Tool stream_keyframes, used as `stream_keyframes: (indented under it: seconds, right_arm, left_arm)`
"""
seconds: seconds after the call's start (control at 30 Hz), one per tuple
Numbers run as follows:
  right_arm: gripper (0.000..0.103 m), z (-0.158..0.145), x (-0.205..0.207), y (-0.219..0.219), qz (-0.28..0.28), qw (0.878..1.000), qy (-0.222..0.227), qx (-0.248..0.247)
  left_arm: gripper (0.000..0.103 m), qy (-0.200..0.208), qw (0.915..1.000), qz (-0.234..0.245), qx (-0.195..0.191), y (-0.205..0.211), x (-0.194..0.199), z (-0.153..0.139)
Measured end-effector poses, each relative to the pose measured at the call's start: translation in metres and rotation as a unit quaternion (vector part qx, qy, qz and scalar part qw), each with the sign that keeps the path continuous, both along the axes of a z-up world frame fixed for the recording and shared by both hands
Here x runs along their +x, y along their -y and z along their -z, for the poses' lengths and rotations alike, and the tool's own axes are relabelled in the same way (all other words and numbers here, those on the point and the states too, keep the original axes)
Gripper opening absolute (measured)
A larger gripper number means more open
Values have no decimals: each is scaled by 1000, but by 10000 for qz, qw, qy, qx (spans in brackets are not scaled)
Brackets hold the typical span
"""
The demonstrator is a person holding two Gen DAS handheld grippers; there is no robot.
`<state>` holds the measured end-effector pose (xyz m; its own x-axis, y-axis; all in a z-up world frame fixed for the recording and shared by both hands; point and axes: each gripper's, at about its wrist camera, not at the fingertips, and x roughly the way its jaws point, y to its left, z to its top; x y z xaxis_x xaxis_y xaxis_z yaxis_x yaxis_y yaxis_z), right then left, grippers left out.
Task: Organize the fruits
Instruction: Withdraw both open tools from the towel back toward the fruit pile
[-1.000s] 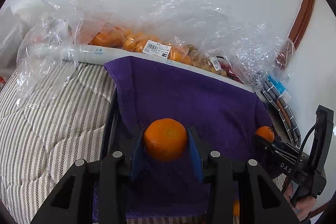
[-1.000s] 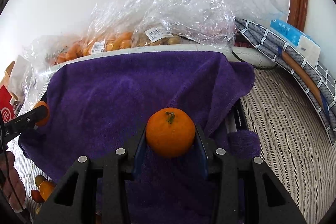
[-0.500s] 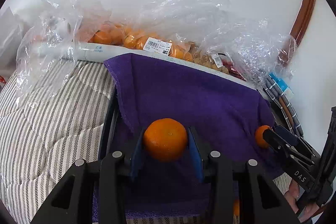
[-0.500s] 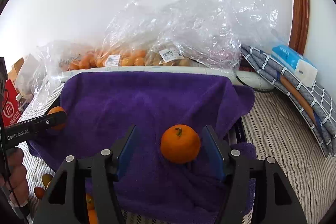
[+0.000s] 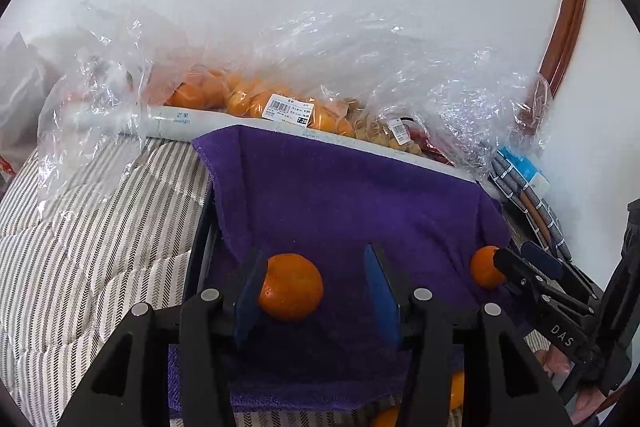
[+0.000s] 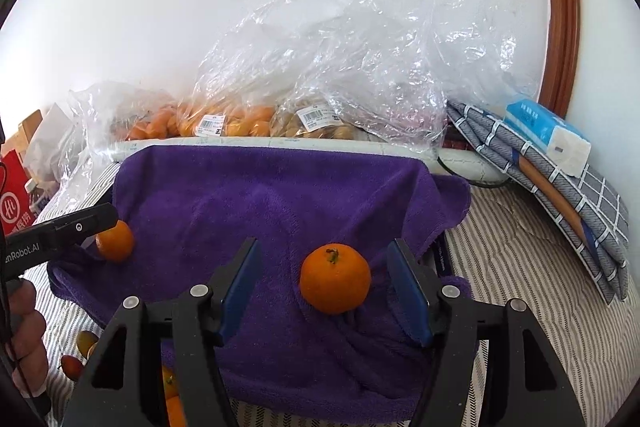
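My left gripper [image 5: 316,291] jaws just opening, my right gripper [image 6: 326,289] released | mandarin [image 6: 335,278] on purple towel [image 6: 260,199] right edge: light, soft-skinned, rolls; grip its widest girth.

left gripper [image 5: 316,291] opening, right gripper [image 6: 326,291] open

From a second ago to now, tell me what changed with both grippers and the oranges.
Both let go. The right gripper opened first, leaving its orange on the purple towel, pads clear. The left gripper has just been opening; its orange sits by the left pad, the right pad clear. The towel and fruit bags stayed as they were.
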<state>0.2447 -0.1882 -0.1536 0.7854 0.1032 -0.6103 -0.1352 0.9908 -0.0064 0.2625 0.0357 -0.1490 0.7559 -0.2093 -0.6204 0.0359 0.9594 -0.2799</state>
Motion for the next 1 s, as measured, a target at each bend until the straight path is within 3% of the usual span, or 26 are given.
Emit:
stream_keyframes:
  seconds: [0.37,0.53,0.73,0.93,1.0]
  right_arm:
    - [65,-9,3,20,211,9967,-317,714]
    - [65,-13,-3,17,230,9973,-298,637]
    - [64,-13,-29,17,210,9965,-579,572]
    - [58,-4,-62,5,-96,9949,-741,676]
    - [56,0,-70,-3,-255,9936,-850,695]
  left_arm:
    - [48,48,9993,-357,59,-10,-1,-4]
    - [48,154,9994,-315,18,-12,-4,-9]
    - [48,169,9994,-219,-227,-14,-9,-15]
    - [53,436,9983,-299,255,-5,-18,-23]
    - [53,427,9984,-274,260,-4,-20,-27]
